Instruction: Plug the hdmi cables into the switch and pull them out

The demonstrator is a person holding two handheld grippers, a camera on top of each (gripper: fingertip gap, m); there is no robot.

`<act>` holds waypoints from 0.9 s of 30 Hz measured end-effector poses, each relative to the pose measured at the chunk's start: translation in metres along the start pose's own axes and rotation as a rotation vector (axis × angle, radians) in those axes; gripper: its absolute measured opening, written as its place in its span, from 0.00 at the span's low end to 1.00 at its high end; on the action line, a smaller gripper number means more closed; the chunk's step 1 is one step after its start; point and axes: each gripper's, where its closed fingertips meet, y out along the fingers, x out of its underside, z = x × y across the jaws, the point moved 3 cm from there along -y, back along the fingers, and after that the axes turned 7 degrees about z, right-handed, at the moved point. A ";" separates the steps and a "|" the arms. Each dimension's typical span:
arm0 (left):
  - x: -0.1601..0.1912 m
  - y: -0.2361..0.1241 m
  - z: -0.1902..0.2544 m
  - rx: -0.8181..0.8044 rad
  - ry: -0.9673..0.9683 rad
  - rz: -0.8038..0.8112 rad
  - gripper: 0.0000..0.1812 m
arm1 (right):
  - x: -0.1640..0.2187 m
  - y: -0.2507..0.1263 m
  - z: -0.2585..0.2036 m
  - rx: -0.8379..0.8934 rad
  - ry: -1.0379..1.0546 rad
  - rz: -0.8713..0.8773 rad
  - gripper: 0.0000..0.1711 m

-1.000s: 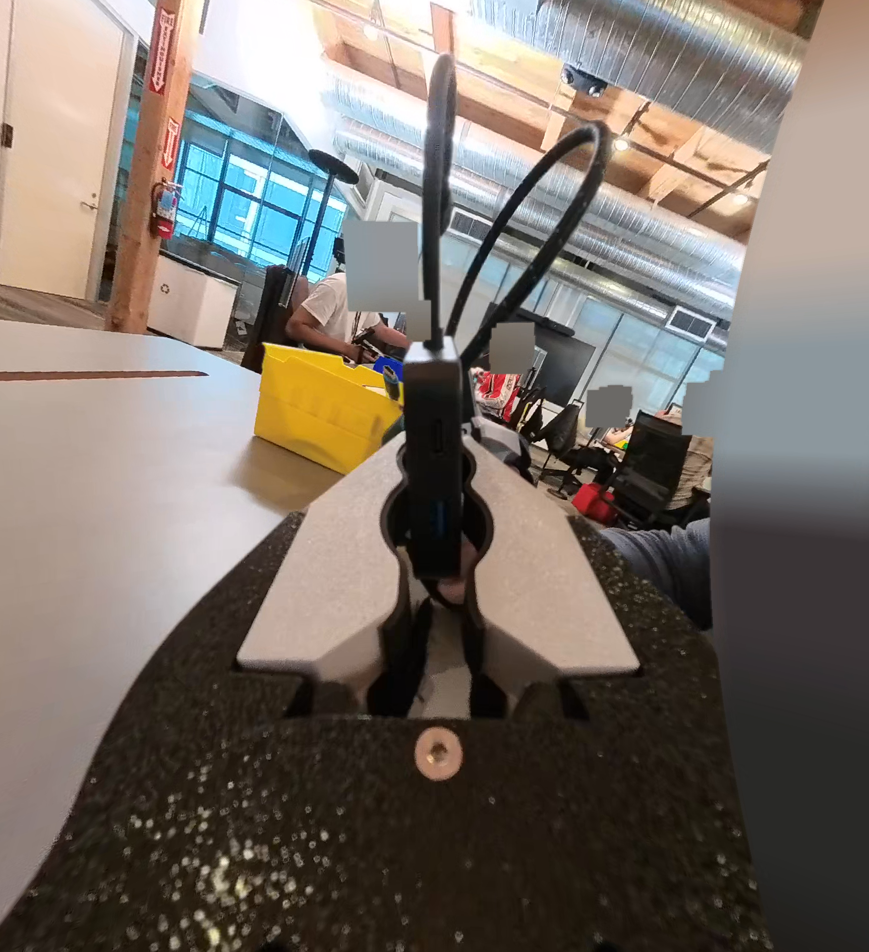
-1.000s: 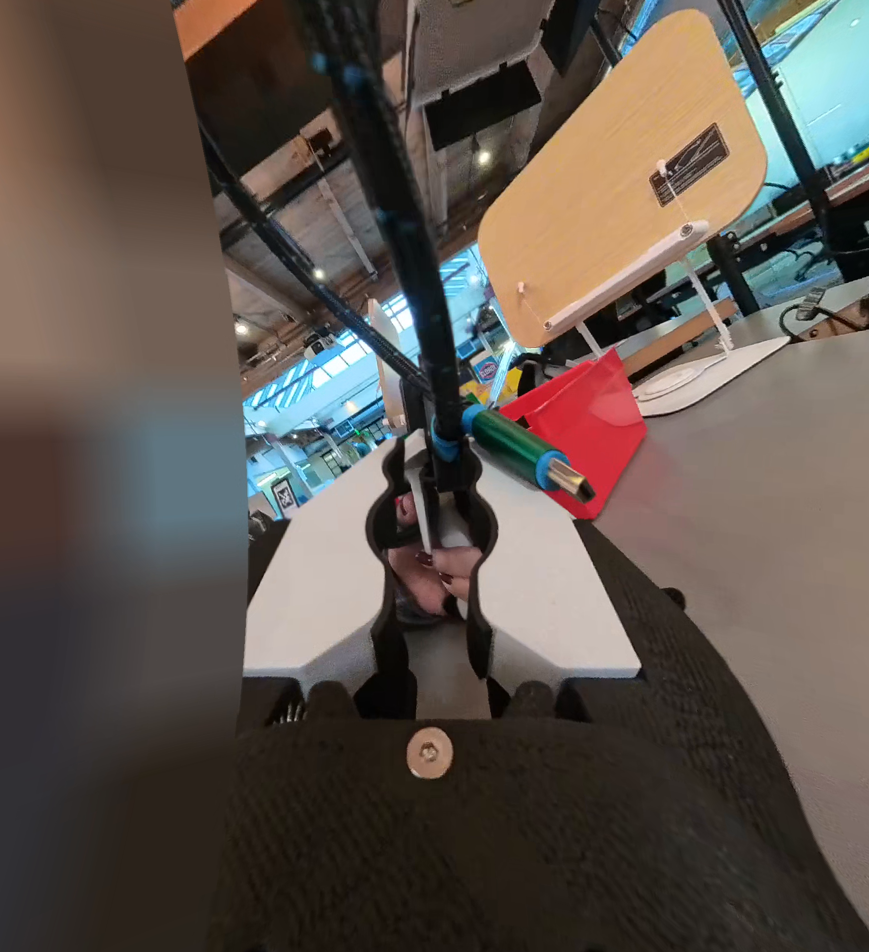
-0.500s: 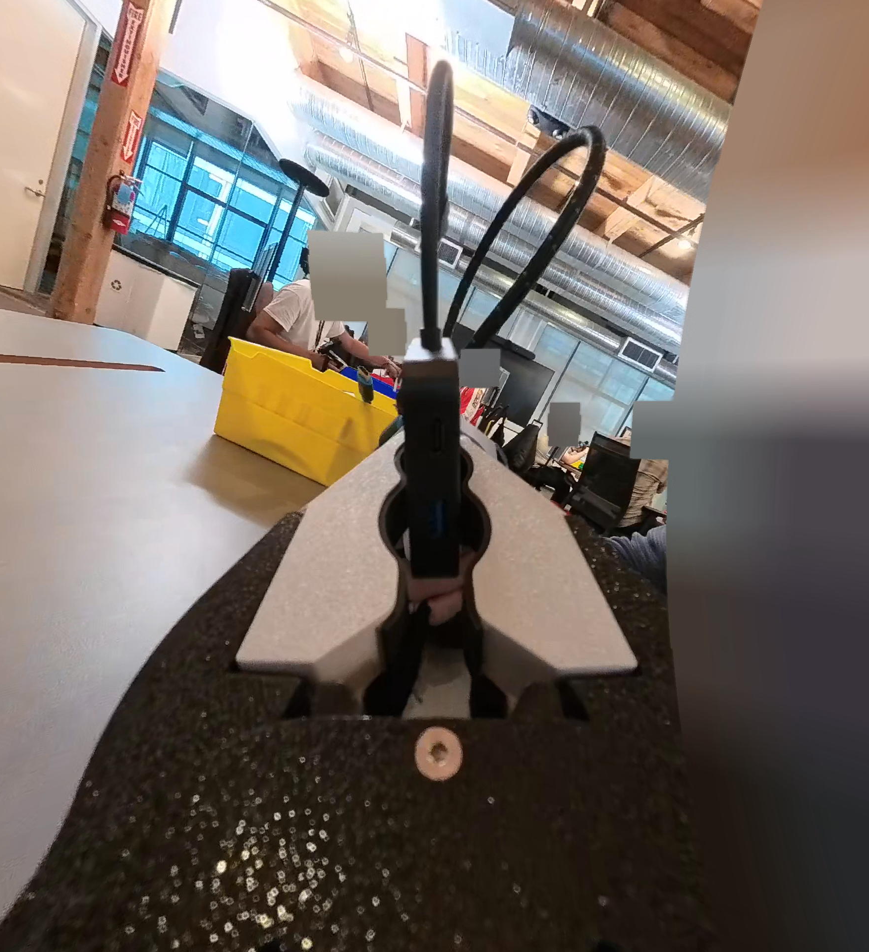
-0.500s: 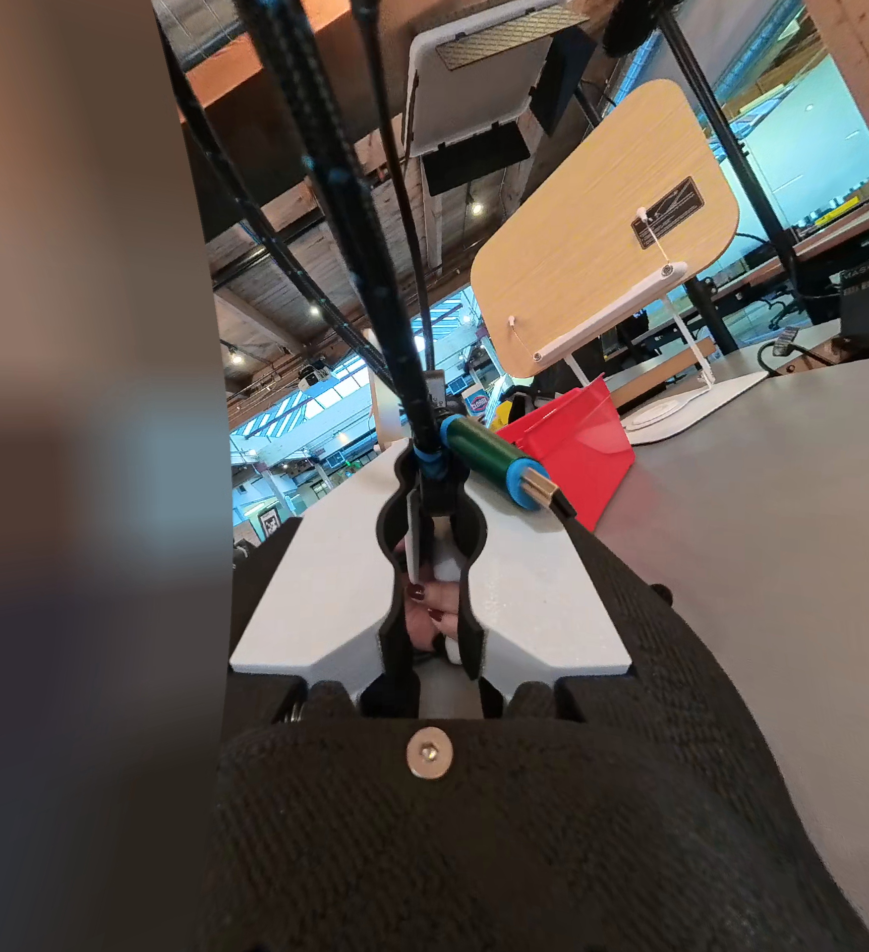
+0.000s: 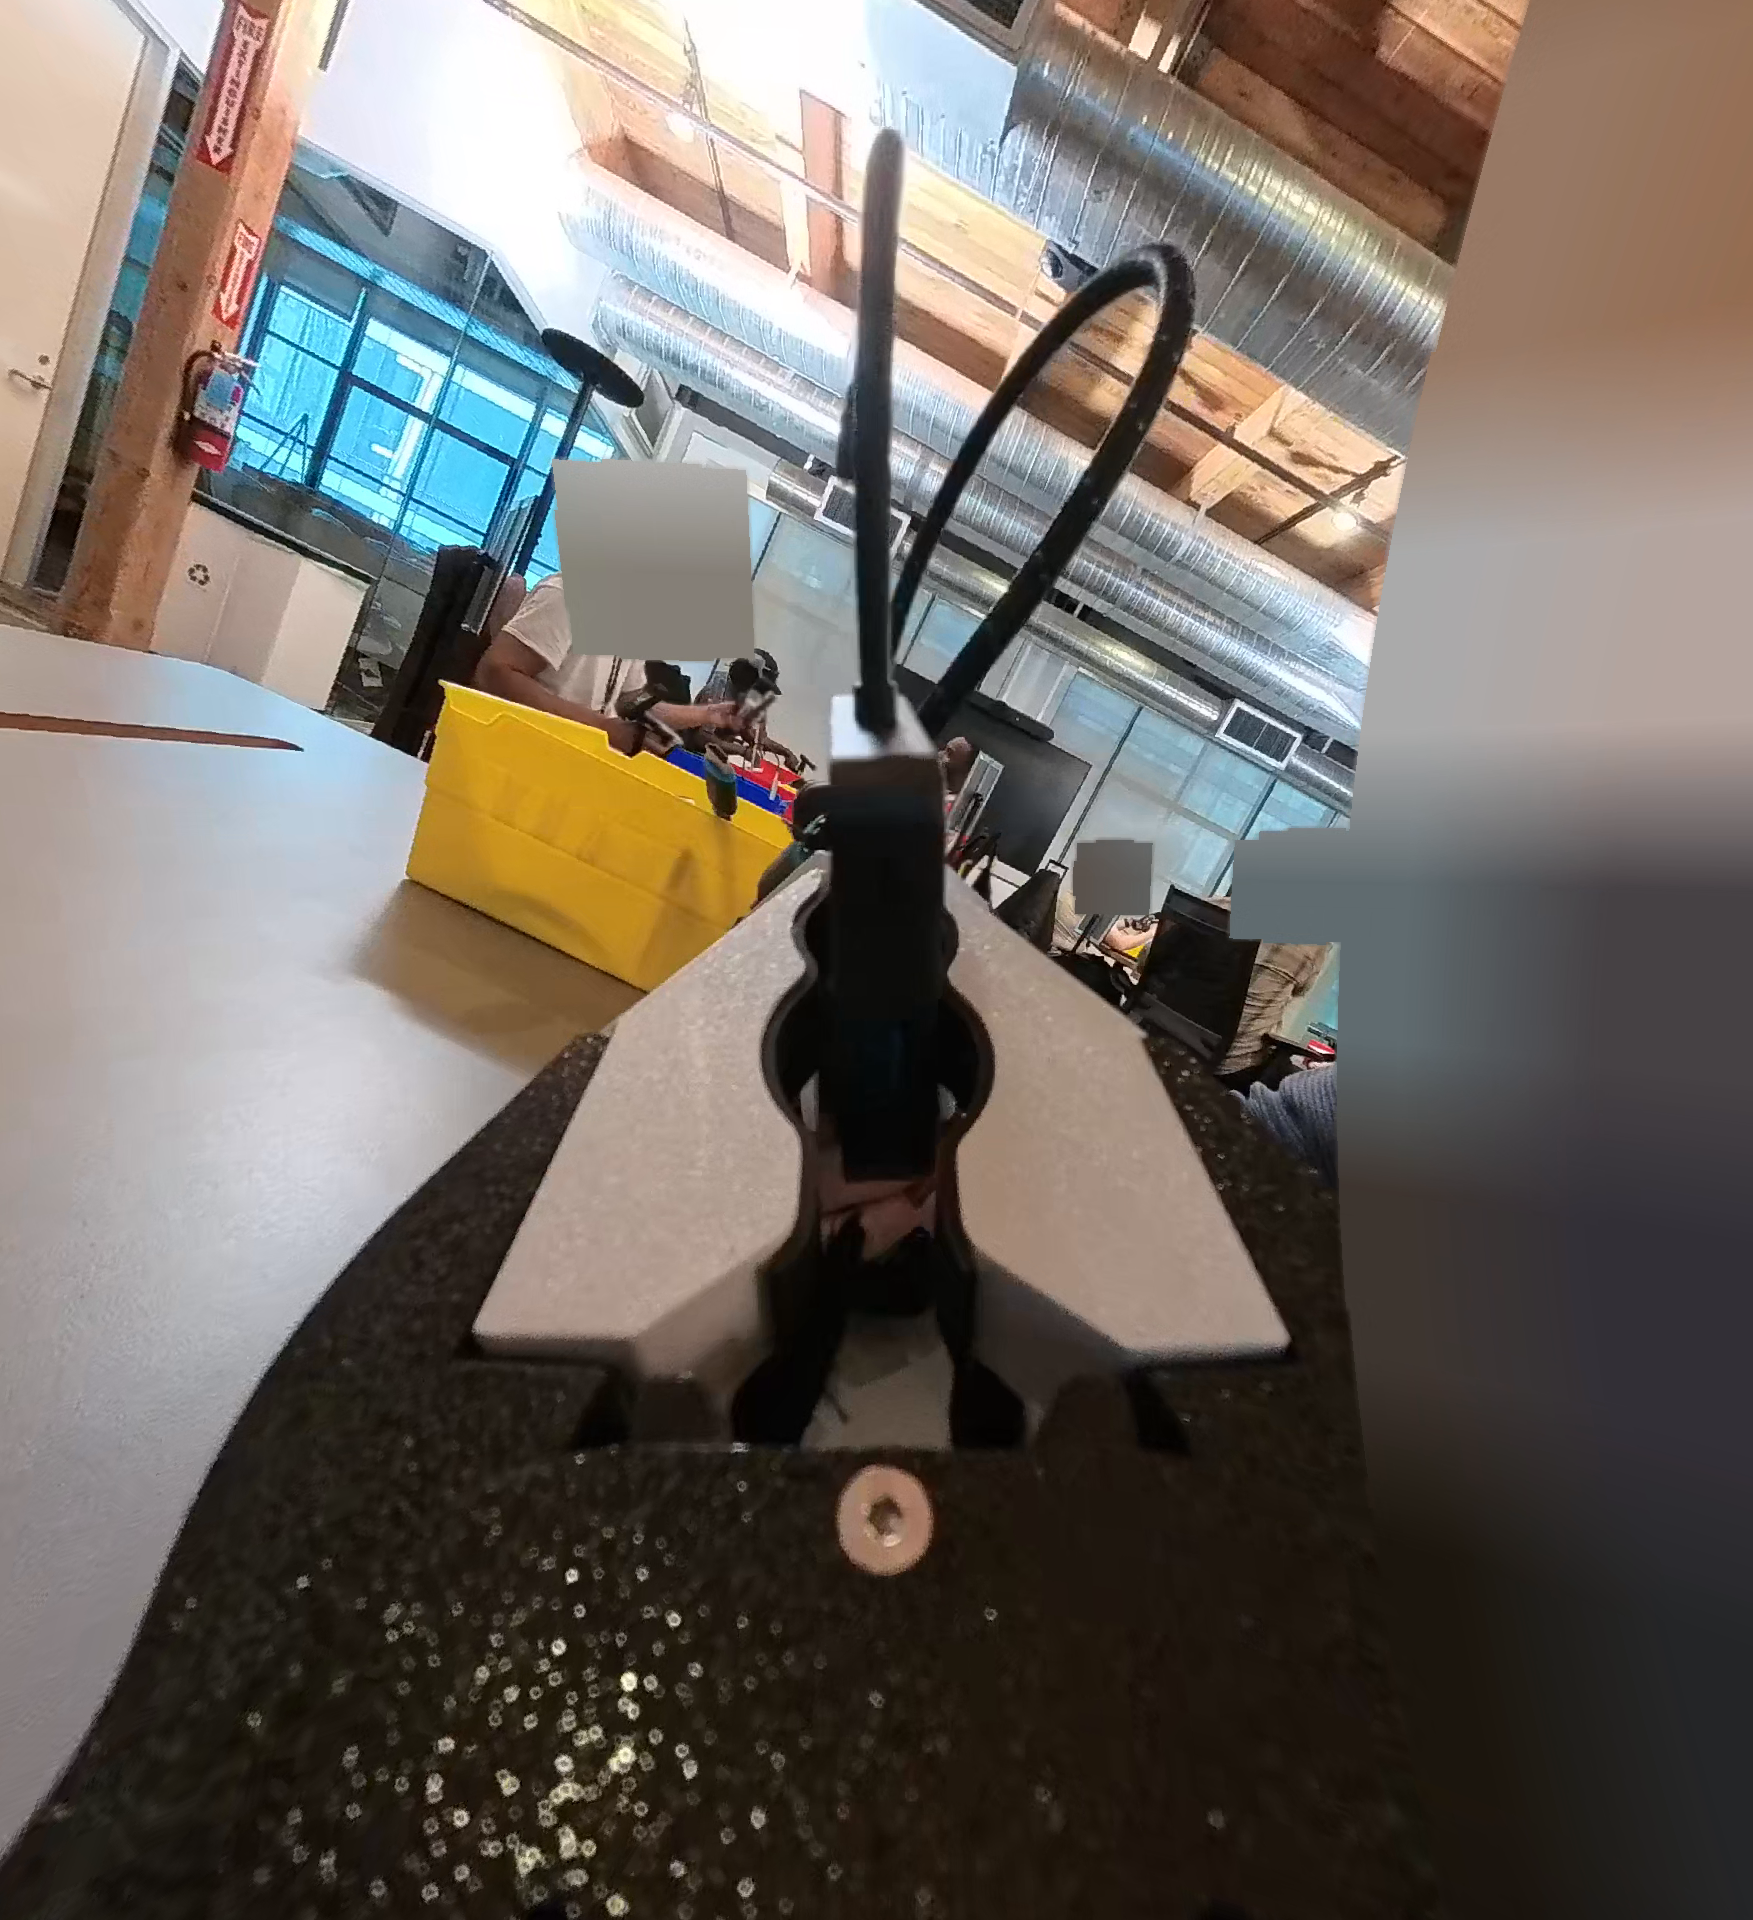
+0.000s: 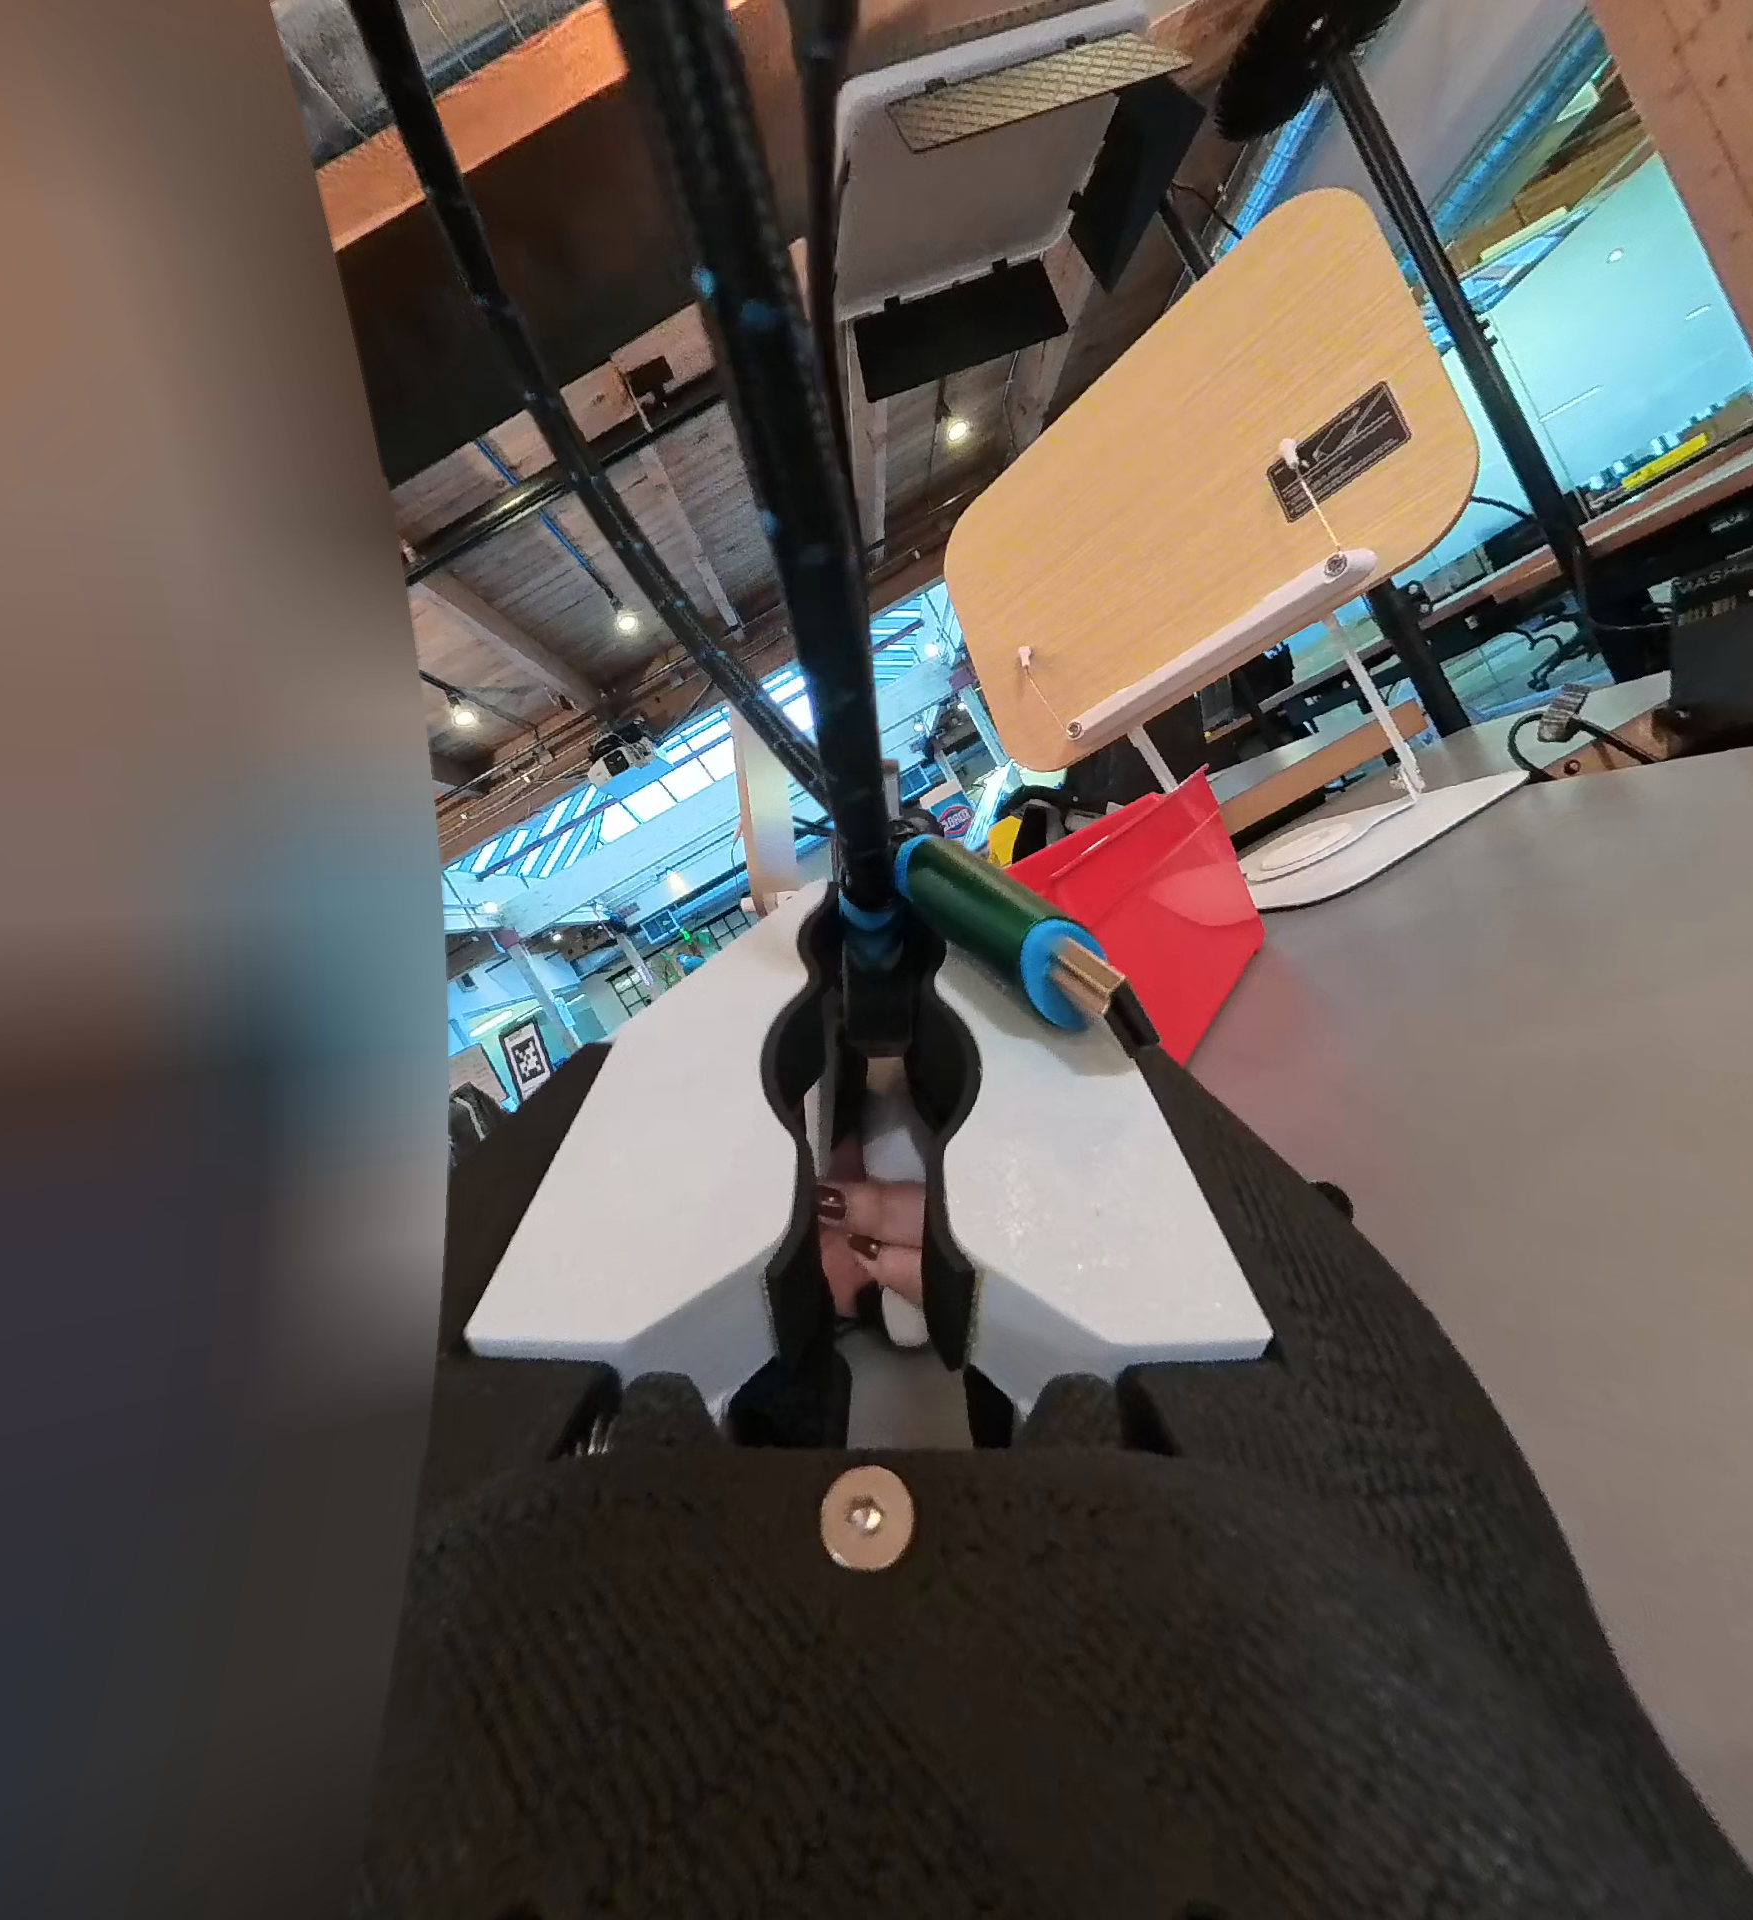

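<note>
We clamp the switch [image 5: 880, 935] on edge in our left gripper [image 5: 877, 997]; our right gripper [image 6: 877, 997] pinches an HDMI cable [image 6: 799, 582] behind its plug. Misalignment could jam the plug, and the loose green connector [image 6: 997, 930] may snag.

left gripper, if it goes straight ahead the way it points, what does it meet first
Probably the yellow bin on the table, just left of the line; depth is unclear. The left gripper is shut on the switch.

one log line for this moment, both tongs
left tongs: shut on flat black switch box | right tongs: shut on black braided cable end | green plug with blue collar: free, unplugged
</note>
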 end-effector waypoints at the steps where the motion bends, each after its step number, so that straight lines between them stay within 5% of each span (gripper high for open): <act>1: 0.000 0.000 0.000 0.002 -0.003 0.000 0.07 | 0.000 0.000 0.000 -0.002 0.000 -0.002 0.05; 16: 0.001 -0.001 0.002 0.006 0.005 -0.039 0.06 | 0.001 0.000 -0.004 -0.012 -0.055 -0.056 0.05; 20: 0.003 0.002 0.018 0.103 -0.003 -0.133 0.07 | 0.002 -0.005 -0.021 -0.132 -0.056 -0.148 0.07; 27: 0.004 0.003 0.034 0.050 0.261 -0.263 0.06 | 0.001 -0.009 -0.036 -0.166 -0.272 -0.241 0.05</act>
